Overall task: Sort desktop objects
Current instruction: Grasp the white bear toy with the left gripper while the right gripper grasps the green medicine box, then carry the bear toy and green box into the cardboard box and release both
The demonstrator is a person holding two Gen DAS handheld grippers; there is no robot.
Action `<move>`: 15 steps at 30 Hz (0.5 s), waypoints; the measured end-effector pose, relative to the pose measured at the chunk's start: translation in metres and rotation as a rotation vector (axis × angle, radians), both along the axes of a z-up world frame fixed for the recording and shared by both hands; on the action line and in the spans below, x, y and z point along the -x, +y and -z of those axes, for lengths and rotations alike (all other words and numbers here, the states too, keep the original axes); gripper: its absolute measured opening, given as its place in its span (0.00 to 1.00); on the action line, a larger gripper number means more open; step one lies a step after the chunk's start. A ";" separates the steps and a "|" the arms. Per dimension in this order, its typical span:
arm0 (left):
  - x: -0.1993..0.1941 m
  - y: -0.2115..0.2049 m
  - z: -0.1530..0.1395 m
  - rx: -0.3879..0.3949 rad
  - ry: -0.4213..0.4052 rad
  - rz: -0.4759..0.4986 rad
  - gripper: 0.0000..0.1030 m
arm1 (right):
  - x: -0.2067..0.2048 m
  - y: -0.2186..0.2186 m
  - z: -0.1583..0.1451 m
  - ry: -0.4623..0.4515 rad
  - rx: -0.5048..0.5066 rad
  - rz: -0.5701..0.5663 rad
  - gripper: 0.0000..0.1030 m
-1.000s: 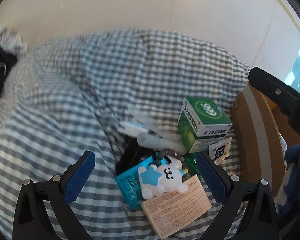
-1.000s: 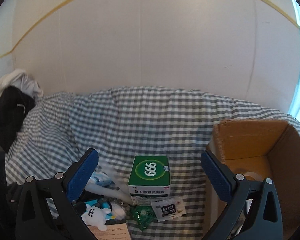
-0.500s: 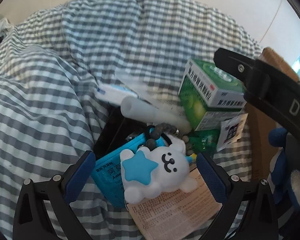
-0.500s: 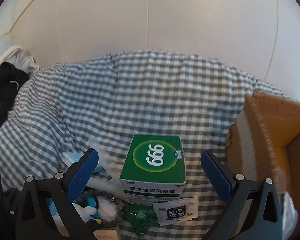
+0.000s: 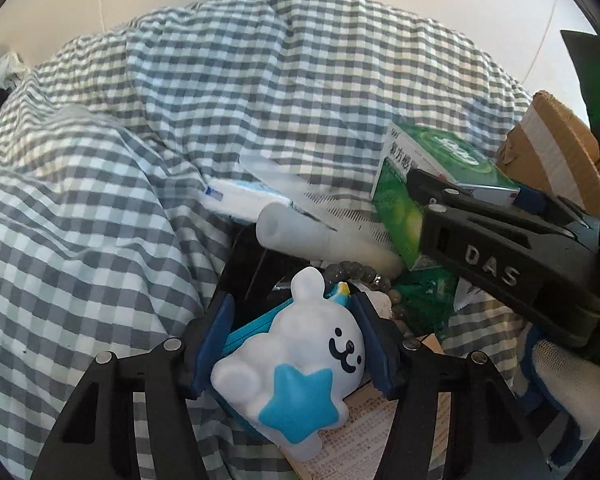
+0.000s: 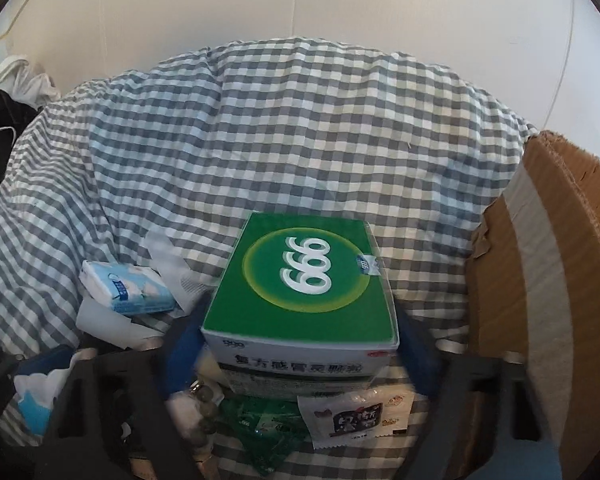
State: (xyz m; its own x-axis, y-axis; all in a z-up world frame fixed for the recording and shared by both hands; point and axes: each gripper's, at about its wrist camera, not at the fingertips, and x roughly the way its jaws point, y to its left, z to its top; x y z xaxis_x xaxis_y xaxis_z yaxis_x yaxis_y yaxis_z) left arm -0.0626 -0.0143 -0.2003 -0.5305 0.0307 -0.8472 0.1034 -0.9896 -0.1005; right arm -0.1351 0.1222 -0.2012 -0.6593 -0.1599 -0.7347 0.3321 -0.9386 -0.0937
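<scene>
A white bear toy with a blue star (image 5: pixel 296 364) lies on a pile on the checked sheet (image 5: pixel 100 200). My left gripper (image 5: pixel 296 340) is closing on it, and both blue pads touch its sides. A green medicine box marked 999 (image 6: pixel 304 276) stands right of the pile. My right gripper (image 6: pixel 300 344) straddles it, its jaws closing and its blurred pads against the box's two sides. The left wrist view shows the same box (image 5: pixel 432 152) with a black finger (image 5: pixel 480 248) of the right gripper lying along it.
An open cardboard box (image 6: pixel 540 280) stands at the right. A tissue pack (image 6: pixel 124 288), a white tube (image 5: pixel 320 236), a bead bracelet (image 5: pixel 352 270), a sachet (image 6: pixel 356 416), a green foil packet (image 6: pixel 260 424), a teal pouch (image 5: pixel 252 328) and a leaflet (image 5: pixel 368 440) crowd the pile. Dark clothes (image 6: pixel 0 132) lie far left.
Both grippers came down onto the pile. The left jaws narrowed around the bear toy, which turned a little. The right jaws narrowed around the green box.
</scene>
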 end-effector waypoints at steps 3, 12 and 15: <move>-0.002 0.000 -0.009 0.004 0.019 0.004 0.60 | -0.003 0.005 -0.003 -0.012 0.027 -0.005 0.74; -0.008 0.000 -0.034 0.026 0.083 0.000 0.60 | -0.026 0.017 -0.039 0.058 0.104 0.001 0.73; -0.012 0.002 -0.046 0.040 0.116 -0.003 0.60 | -0.037 0.020 -0.053 0.088 0.126 -0.005 0.73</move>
